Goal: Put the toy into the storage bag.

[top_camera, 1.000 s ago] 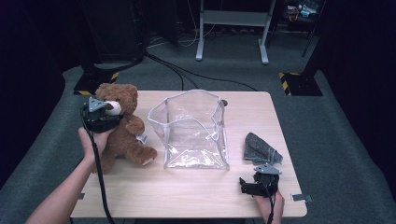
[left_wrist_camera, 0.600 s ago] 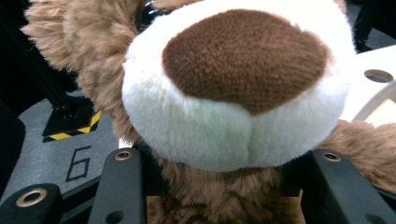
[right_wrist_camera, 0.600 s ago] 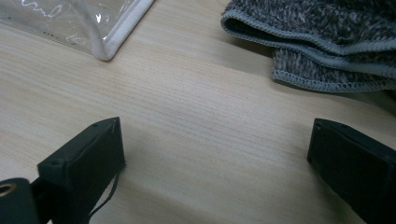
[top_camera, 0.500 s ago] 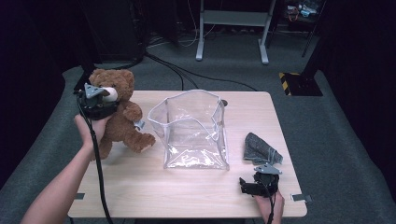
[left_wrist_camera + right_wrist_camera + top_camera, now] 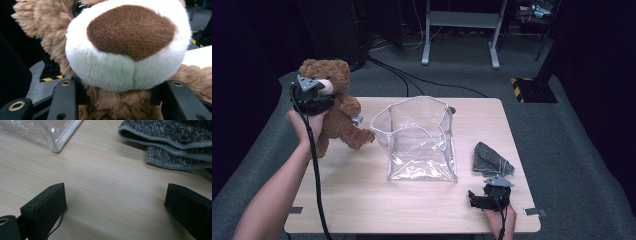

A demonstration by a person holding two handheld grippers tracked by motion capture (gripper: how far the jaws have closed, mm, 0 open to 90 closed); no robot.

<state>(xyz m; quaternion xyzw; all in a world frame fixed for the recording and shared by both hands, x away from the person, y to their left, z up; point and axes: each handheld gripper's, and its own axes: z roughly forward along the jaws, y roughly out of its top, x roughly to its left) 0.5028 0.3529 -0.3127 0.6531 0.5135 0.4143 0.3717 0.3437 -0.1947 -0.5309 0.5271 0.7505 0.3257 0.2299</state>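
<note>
At the upper left of the high view, the left gripper (image 5: 314, 97) clamps the fluffy brown teddy bear (image 5: 337, 107) by its neck, lifted beside the clear plastic bag (image 5: 419, 137); bagging remains. The right gripper (image 5: 484, 196) rests wide open at the lower right

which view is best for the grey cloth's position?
High view: the whole grey cloth lies on the table, right of the clear bag. Right gripper view shows its hemmed edge close up, beyond the open jaws.

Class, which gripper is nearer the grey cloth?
Right. The right gripper rests on the table just in front of the cloth; the left gripper holds the bear beyond the bag.
</note>
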